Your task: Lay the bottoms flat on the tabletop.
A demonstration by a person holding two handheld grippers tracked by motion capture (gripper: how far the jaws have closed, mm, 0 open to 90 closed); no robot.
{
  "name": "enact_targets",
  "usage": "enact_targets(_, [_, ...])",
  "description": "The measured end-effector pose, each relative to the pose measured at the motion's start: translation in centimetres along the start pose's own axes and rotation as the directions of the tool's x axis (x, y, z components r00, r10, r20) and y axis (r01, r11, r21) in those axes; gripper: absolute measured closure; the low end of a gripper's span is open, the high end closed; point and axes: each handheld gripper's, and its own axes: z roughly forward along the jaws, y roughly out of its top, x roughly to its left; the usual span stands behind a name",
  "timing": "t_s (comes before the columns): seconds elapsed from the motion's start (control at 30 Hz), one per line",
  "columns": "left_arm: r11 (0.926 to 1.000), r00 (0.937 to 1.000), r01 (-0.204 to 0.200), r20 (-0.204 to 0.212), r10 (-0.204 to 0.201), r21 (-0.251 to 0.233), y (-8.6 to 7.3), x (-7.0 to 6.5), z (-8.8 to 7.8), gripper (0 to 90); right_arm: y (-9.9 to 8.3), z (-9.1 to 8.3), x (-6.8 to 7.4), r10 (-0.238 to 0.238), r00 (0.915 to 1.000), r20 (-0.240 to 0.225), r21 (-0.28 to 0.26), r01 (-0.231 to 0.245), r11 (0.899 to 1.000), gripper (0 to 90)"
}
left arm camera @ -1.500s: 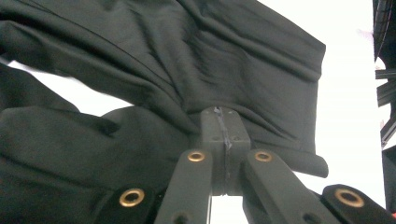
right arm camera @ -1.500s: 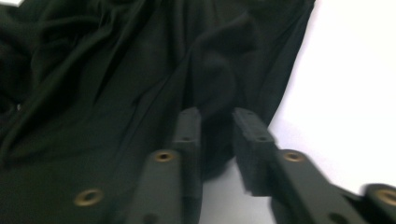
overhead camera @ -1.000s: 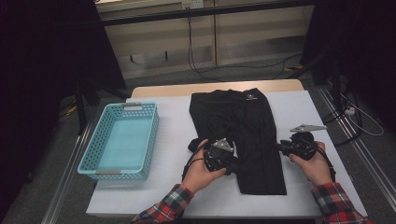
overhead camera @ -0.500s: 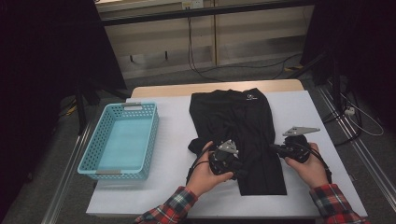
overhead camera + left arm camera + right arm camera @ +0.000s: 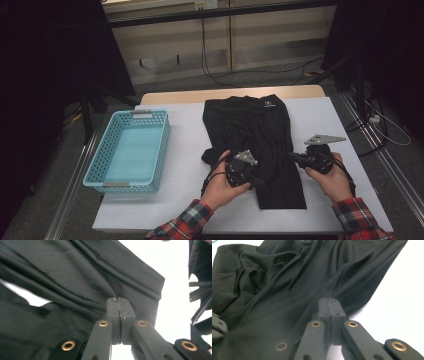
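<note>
We see the black garment (image 5: 255, 145) lying mid-table toward the right edge; the left gripper (image 5: 119, 302) has just closed, seemingly pinching its fabric, and the right gripper (image 5: 329, 302) is closed at its hem.

An empty blue basket (image 5: 131, 150) sits on the white table (image 5: 185, 165).

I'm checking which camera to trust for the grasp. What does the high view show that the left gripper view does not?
High view: the blue basket left of the black garment, both hands, and the right gripper at the garment's right edge. Left gripper view: the left gripper with its jaws closed on a fold of the cloth, seen close up, which the high view is too far off to settle. Both: the garment on the white table.
</note>
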Motion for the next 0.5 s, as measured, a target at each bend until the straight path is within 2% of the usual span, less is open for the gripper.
enact_targets(0.13, [0.9987, 0.9989, 0.045, 0.01, -0.045, -0.022, -0.3, 0.9, -1.4, 88.6, -0.1, 0.2, 0.0, 0.005, 1.0, 0.002, 0.001, -0.005, 1.0, 82.4])
enact_targets(0.27, [0.9986, 0.9979, 0.052, -0.038, -0.052, -0.002, -1.0, 1.9, -2.5, 88.7, 0.0, 0.1, 0.0, 0.008, 0.9999, 0.013, -0.01, -0.008, 1.0, 74.1])
enact_targets(0.33, [0.9978, 0.997, 0.066, -0.038, -0.067, -0.005, -1.3, 2.4, -2.9, 88.7, 0.0, -0.2, -0.2, 0.024, 0.9991, 0.034, -0.03, -0.023, 0.999, 68.2])
enact_targets(0.43, [0.9967, 0.9955, 0.081, -0.05, -0.081, -0.01, -1.6, 2.7, -3.4, 88.7, -0.2, -0.4, -0.7, 0.061, 0.9971, 0.046, -0.027, -0.059, 0.998, 67.0])
enact_targets(0.5, [0.9964, 0.9955, 0.082, -0.047, -0.083, -0.021, -1.6, 2.7, -3.4, 88.6, -0.5, -0.3, -0.9, 0.063, 0.9968, 0.049, -0.006, -0.063, 0.998, 67.0])
